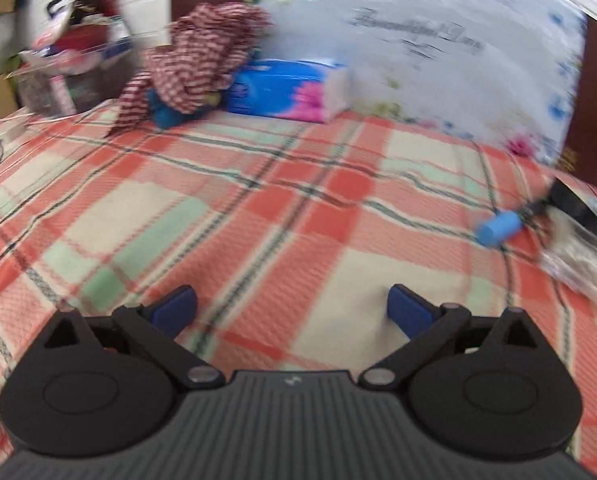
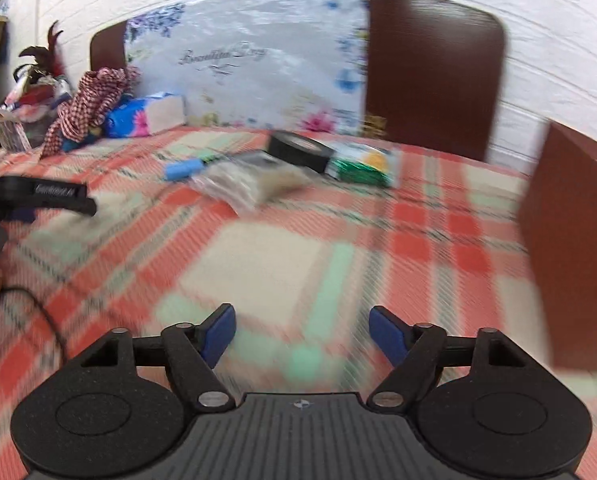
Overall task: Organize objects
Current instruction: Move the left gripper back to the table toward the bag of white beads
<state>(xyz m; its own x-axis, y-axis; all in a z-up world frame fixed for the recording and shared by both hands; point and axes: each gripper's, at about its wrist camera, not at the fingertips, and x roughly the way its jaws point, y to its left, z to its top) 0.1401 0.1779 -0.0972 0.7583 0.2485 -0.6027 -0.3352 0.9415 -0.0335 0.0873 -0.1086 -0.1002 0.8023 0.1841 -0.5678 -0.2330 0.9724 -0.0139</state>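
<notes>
Both views are blurred. My left gripper is open and empty over the plaid bedspread. My right gripper is open and empty over the same bedspread. Far ahead of it lie a blue cylinder, a clear plastic packet, a black tape roll and a green and white box. The blue cylinder and the packet also show at the right edge of the left wrist view. The left gripper's body shows at the left of the right wrist view.
A blue and pink tissue pack and a red checked cloth lie at the far left by a floral pillow. A cluttered clear container stands beyond the bed's left edge. A brown headboard stands behind, and a brown panel on the right.
</notes>
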